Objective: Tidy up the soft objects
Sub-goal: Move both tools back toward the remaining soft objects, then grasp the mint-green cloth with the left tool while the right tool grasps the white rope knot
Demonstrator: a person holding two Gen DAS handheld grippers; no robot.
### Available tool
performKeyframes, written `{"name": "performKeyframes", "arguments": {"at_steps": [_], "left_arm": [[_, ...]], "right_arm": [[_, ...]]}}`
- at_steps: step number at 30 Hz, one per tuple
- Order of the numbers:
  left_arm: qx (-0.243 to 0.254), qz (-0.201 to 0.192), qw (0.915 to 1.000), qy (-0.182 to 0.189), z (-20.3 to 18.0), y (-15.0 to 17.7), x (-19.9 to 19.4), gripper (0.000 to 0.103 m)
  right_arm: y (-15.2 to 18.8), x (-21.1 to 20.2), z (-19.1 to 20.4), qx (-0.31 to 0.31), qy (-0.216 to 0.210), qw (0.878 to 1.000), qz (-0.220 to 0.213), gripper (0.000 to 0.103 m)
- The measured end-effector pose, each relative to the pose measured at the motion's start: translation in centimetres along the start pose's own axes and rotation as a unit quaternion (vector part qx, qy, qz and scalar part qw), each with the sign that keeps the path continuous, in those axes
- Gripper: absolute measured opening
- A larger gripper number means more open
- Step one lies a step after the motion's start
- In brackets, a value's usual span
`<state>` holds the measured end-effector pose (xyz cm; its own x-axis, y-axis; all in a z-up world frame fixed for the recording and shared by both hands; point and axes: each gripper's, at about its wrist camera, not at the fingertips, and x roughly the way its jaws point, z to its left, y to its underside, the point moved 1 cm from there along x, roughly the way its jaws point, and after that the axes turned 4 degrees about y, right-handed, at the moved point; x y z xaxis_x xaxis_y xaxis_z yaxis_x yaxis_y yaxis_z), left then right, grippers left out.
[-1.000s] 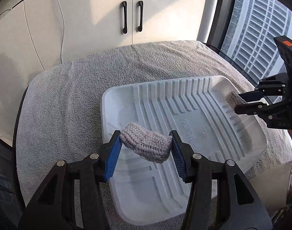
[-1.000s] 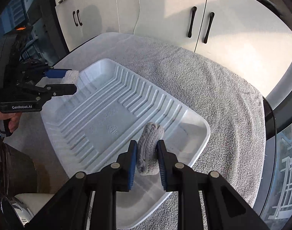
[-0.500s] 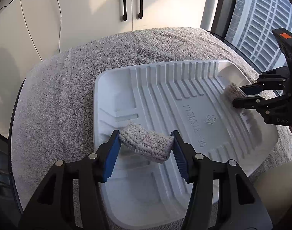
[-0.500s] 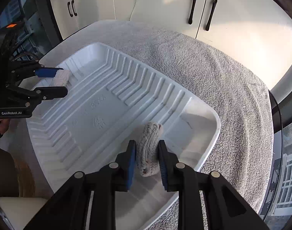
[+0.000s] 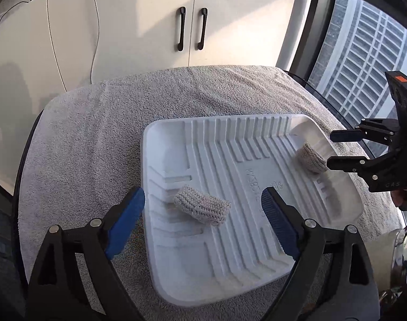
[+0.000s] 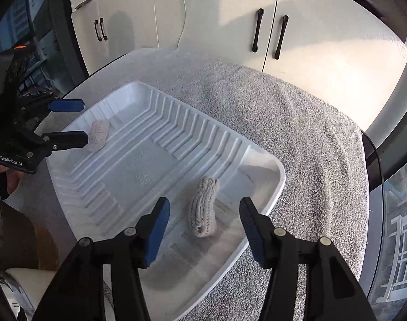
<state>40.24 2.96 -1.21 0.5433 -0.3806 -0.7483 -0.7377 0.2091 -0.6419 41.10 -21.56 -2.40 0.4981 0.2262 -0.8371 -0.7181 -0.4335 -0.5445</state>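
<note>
- The left gripper [image 5: 203, 208] is standing wide, its jaws having just been opening; the blue pads [image 5: 126, 222] are flanking a knitted roll without touching it, a clear gap showing on each side.
- That knitted roll [image 5: 202, 207], grey-white and lying crosswise, is resting loose on the ribbed floor of the white tray [image 5: 256, 275], in the lower middle of the left wrist frame.
- The right gripper [image 6: 204, 219] is standing partly wide, its jaws also having just been opening; the second knitted roll [image 6: 203, 206] is lying lengthwise between the pads [image 6: 156, 231], with space on both sides and nothing pressing on it.
- The second knitted roll is sitting near the tray's lower right corner in the right wrist frame; in the left wrist frame it is showing at the right, by the right gripper's black fingers.
- In the right wrist frame, the first roll is lying at the left of the tray, just beside the left gripper's lower finger.
- The two rolls are lying well apart, near opposite sides of the tray.
- The tray is resting on a grey towel [image 5: 96, 139] covering the table.
- White cabinet doors with black handles [image 6: 268, 34] are filling the upper part of both frames.
- A window with a building outside [image 5: 363, 61] is showing at the upper right of the left wrist frame.
</note>
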Motion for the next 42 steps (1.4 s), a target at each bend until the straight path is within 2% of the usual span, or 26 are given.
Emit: {"name": "performKeyframes", "arguments": {"at_steps": [8,10,15,19,22,25,28,32,36,40,42], "left_arm": [[-0.04,-0.073,0.9964,0.014,1.1,0.9,-7.4,0.099],[-0.048,-0.09,0.9947,0.02,1.1,2.0,-9.8,0.102],[-0.05,-0.121,0.991,0.028,-0.1,6.8,-15.6,0.103],[-0.049,-0.129,0.9904,0.003,-2.2,11.5,-18.8,0.103],[-0.043,-0.148,0.988,-0.012,-4.4,15.0,-20.8,0.103],[-0.028,-0.147,0.988,-0.035,-6.7,18.0,-21.9,0.103],[-0.025,-0.139,0.9891,-0.04,-8.7,20.3,-22.2,0.103],[-0.022,-0.123,0.9912,-0.043,-11.1,22.5,-21.6,0.103],[-0.035,-0.101,0.9939,-0.027,-12.4,24.3,-20.2,0.103],[-0.042,-0.096,0.9941,-0.027,-13.2,25.5,-19.9,0.103],[-0.044,-0.1,0.9935,-0.032,-13.3,25.8,-20.2,0.103]], "right_arm": [[2.0,-7.5,-2.1,0.054,-0.013,0.996,-0.069,0.059],[3.3,-9.8,-2.3,0.067,-0.015,0.994,-0.086,0.067],[8.3,-15.3,-1.6,0.105,-0.04,0.985,-0.132,0.086],[12.4,-18.6,0.1,0.123,-0.04,0.98,-0.151,0.1],[15.6,-20.8,2.0,0.13,-0.042,0.977,-0.161,0.103],[19.0,-22.0,4.0,0.138,-0.049,0.975,-0.169,0.103],[21.8,-22.4,5.7,0.162,-0.045,0.97,-0.174,0.103],[24.8,-22.7,8.9,0.17,-0.013,0.969,-0.176,0.103],[26.3,-22.3,12.2,0.165,-0.013,0.971,-0.174,0.103],[26.7,-21.4,14.6,0.162,-0.03,0.973,-0.161,0.103],[26.7,-20.8,15.6,0.155,-0.025,0.976,-0.153,0.103]]}}
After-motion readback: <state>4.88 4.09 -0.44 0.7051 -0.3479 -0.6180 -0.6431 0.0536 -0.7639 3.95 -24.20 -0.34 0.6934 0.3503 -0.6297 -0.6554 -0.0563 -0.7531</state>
